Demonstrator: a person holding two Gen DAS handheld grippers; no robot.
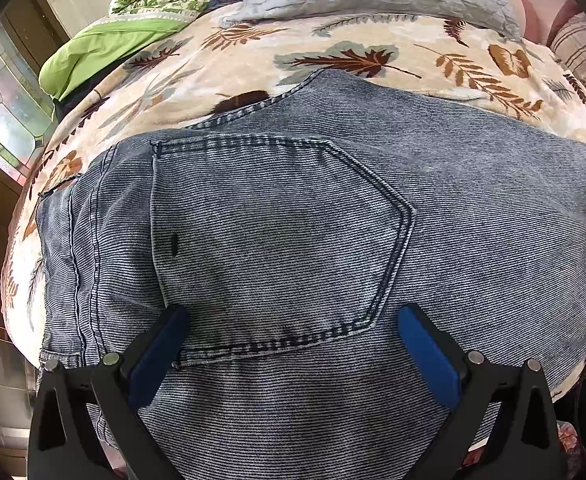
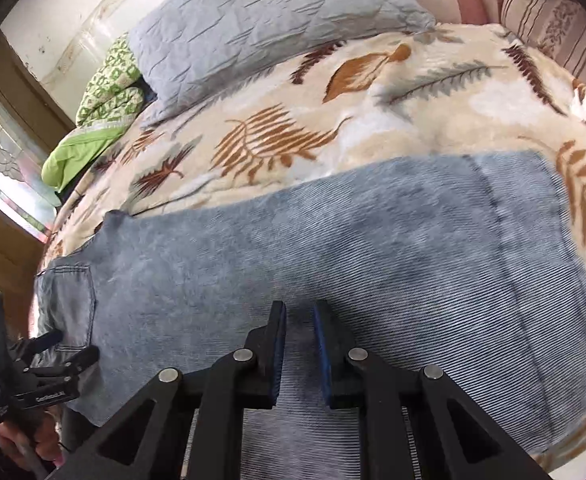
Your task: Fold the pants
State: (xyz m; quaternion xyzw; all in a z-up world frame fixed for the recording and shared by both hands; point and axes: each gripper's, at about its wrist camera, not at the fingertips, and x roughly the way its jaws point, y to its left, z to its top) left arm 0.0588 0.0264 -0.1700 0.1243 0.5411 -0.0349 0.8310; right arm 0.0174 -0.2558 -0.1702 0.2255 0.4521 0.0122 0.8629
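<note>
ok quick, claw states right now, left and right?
Left claw: open, straddling the back pocket of the jeans, nothing gripped.
Right claw: nearly shut, nothing visibly held, over the jeans leg.

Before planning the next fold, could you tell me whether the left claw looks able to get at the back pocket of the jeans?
Probably yes: the left claw stands open right over the back pocket of the jeans, nothing lying between them.
</note>
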